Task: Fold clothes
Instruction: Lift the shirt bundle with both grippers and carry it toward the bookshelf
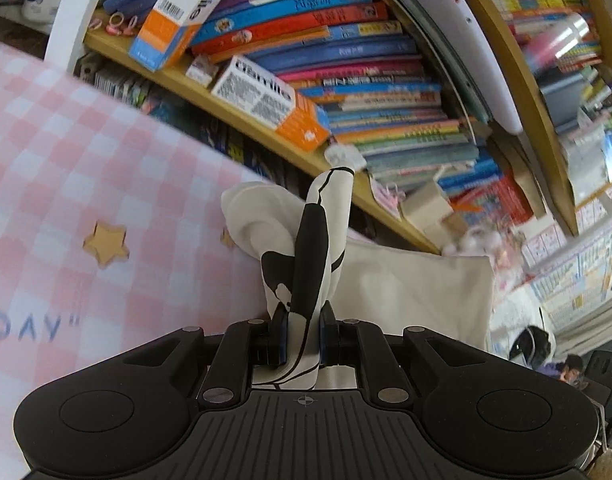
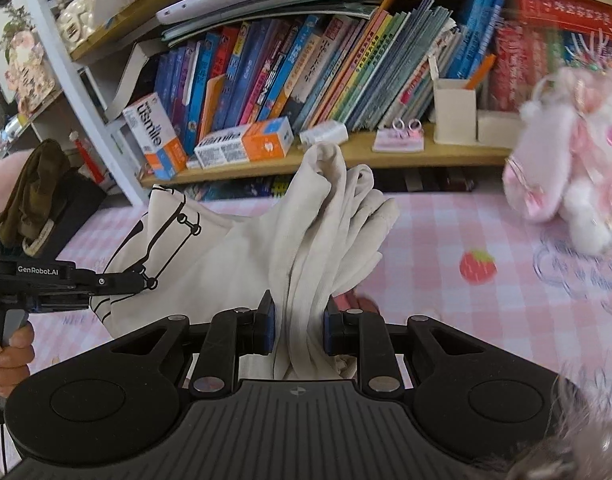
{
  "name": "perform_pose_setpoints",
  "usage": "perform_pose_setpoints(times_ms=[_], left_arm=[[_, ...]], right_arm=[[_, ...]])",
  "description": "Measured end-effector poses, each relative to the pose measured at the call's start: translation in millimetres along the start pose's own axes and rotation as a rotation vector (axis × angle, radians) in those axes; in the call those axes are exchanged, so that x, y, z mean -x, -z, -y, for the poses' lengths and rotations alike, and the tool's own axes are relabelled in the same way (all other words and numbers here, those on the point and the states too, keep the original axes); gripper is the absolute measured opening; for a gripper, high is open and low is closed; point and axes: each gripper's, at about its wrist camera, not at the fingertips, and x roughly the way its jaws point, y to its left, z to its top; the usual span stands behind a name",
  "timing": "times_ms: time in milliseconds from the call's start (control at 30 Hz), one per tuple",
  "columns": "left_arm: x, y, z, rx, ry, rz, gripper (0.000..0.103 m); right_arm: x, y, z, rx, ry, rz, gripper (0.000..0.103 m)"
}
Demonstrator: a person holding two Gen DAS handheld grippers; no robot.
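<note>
The cream garment (image 2: 242, 248) hangs soft and light over the pink checked bed (image 2: 445, 232) near the bookshelf (image 2: 345, 156). My left gripper (image 1: 302, 332) and right gripper (image 2: 300, 320) each pinch a bunched edge; I'd grip corners, since limp cloth sags.

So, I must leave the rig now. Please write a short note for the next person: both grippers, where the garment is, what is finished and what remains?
Left gripper: shut on the white garment, at its black-printed part.
Right gripper: shut on a bunched plain part of the same garment.
Garment: hangs between both grippers, above the pink checked bedsheet, in front of the bookshelf.
Done: both grips taken, garment lifted.
Left: lay it flat, fold it. No finished fold visible.
</note>
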Motion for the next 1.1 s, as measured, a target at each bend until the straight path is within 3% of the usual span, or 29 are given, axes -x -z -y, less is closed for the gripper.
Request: perform_pose_setpoints(times_ms=[533, 800, 933, 1100], left_arm=[[-51.0, -47.2, -8.8, 0.004, -0.017, 0.034, 0.012], [-64.4, -51.7, -19.6, 0.027, 0.004, 0.047, 0.012], [-74.9, -47.2, -30.7, 0.048, -0.021, 0.033, 0.013], [-80.5, -44.5, -44.5, 0.106, -0.019, 0.021, 0.020]], right_arm=[[-71.0, -49.9, 25.4, 0.013, -0.008, 0.015, 0.020], [-89.4, -54.3, 36.3, 0.006, -0.016, 0.015, 0.020], [-102.7, -50.4, 43.2, -0.007, -0.005, -0.005, 0.020], [-118.8, -37.7, 63.8, -0.126, -0.011, -0.039, 0.023]])
